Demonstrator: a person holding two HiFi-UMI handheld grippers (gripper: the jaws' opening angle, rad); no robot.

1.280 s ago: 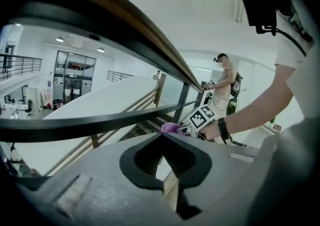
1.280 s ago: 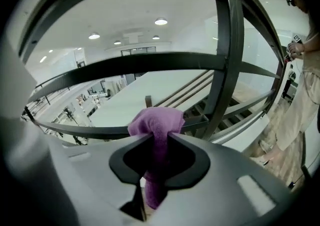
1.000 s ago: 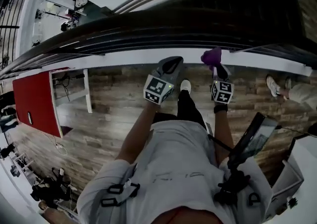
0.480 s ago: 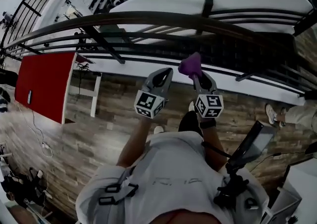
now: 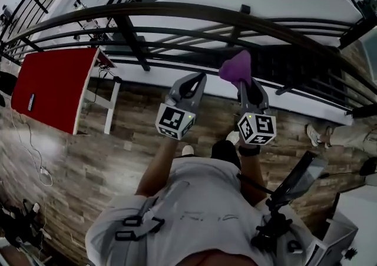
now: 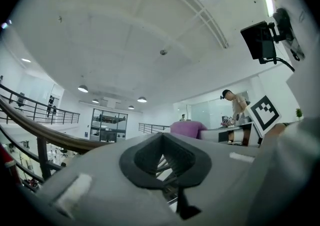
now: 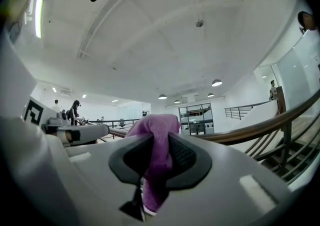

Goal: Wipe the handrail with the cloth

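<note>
Fingers point(image 7: 184, 156) of my right gripper point(image 5: 241, 82) stayed clamped on the purple cloth point(image 5: 235, 66), which had lifted toward the handrail point(image 5: 177, 7), probably not touching yet, so wiping hadn't begun; left gripper point(image 5: 198, 77) closed, empty.

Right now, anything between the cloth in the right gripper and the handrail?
Nothing but open air. In the right gripper view, the cloth, held by the right gripper, sits in front of the handrail with no object between them.
</note>
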